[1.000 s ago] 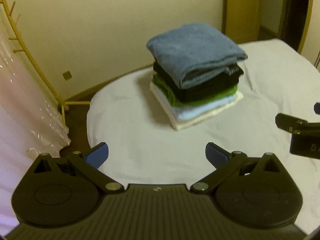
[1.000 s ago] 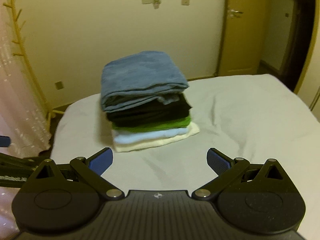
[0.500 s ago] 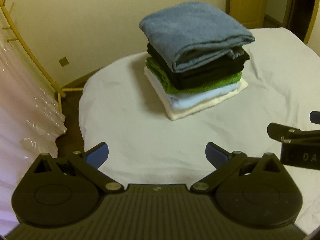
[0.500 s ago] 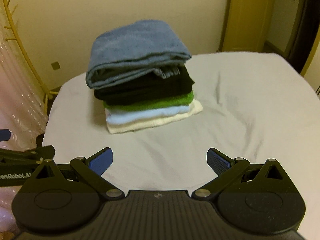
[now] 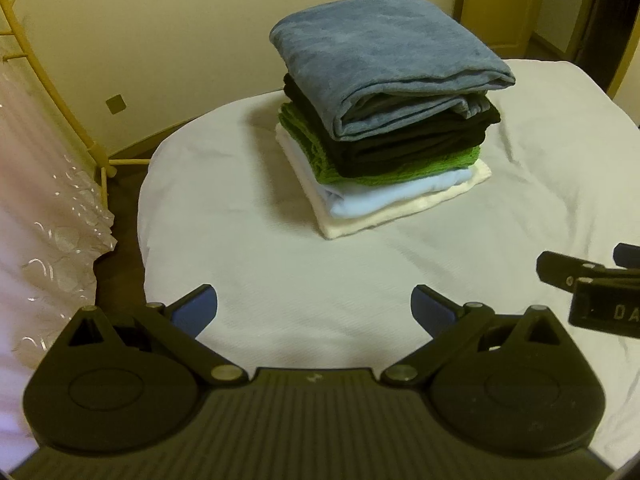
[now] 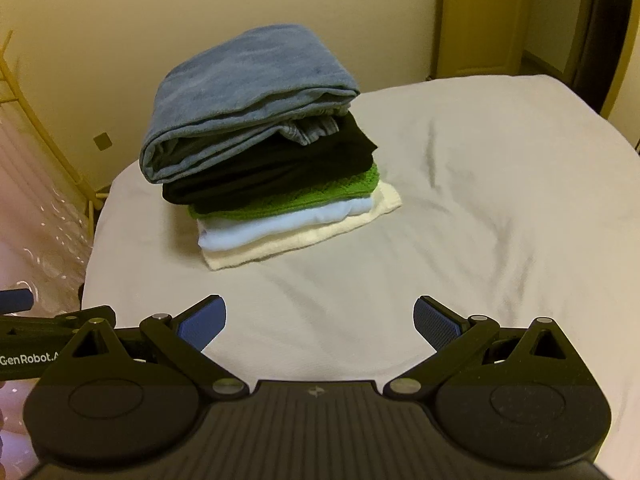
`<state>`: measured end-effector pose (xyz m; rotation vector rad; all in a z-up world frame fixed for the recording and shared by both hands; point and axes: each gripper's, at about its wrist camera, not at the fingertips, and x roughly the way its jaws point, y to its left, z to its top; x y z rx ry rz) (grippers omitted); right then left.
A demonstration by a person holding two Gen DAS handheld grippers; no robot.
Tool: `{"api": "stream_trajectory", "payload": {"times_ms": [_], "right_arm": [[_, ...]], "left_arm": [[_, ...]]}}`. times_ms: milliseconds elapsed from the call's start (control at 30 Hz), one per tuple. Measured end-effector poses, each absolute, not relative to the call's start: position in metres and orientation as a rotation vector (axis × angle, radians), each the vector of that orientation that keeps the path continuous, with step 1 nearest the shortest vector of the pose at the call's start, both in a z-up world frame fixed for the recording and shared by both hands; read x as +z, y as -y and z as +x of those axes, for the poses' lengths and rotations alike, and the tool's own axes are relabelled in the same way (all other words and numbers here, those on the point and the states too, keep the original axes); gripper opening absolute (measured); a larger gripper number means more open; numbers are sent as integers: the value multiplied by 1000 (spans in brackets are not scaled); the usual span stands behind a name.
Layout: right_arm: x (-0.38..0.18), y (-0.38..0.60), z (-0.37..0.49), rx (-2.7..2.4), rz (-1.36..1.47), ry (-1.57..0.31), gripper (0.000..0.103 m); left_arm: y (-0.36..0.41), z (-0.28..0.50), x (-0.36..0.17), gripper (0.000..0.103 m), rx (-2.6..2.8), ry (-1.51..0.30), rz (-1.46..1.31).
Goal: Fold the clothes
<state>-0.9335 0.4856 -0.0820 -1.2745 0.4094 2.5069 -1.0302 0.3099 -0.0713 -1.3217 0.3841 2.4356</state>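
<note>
Stack of folded clothes (image 5: 384,120) sits on the bed (image 5: 260,248), upper centre of the left wrist frame, a bit left of centre in the right wrist frame (image 6: 264,152). Top to bottom: blue-grey towel (image 5: 380,52), black garment (image 5: 408,140), green knit (image 5: 400,172), pale blue piece (image 5: 384,200), cream piece (image 5: 404,212) at the base. Layers lie flat, edges roughly in line; towel's rolled fold faces the cameras.

Left gripper (image 5: 314,308) sits at the bottom of its own frame, jaws spread wide, nothing between them, blue pads over bare sheet. It's well short of the stack. Right gripper (image 6: 320,316) likewise: jaws spread wide, empty, over the sheet at the bottom of its frame, apart from the stack.

Each gripper shows in the other's view: right one pokes in at the right edge, mid-height, of the left wrist frame (image 5: 596,292); left one at the left edge, lower part, of the right wrist frame (image 6: 52,332).

Bed sheet is white w/ a few creases to the right of the stack. Yellow rack (image 5: 52,88) and a pinkish curtain (image 5: 40,220) at far left; cream wall (image 5: 180,20) behind, a door (image 6: 476,16) upper right.
</note>
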Motion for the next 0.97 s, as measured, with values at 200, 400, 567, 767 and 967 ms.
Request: {"api": "stream_trajectory", "payload": {"times_ms": [200,400,567,767,967], "right_arm": [[-79,-489,-937,2506,-1272,-404,103],[-76,-492,-938,2499,-1263,-411,103],[-74,-492,-937,2493,-1258,-419,103],[-67,-491,-934,2492,-1243,-425,103],[-56,-487,-929,2494,-1214,-435,103]], "left_arm": [[-315,-1035,-56,102,2446,-341,-1282],[-320,-1036,-46,102,2453,-333,-1238],[-323,-1035,-44,102,2442,-348,-1216],[-323,-1032,-40,102,2433,-356,-1202],[-317,-1027,-29,102,2448,-358,-1136]]}}
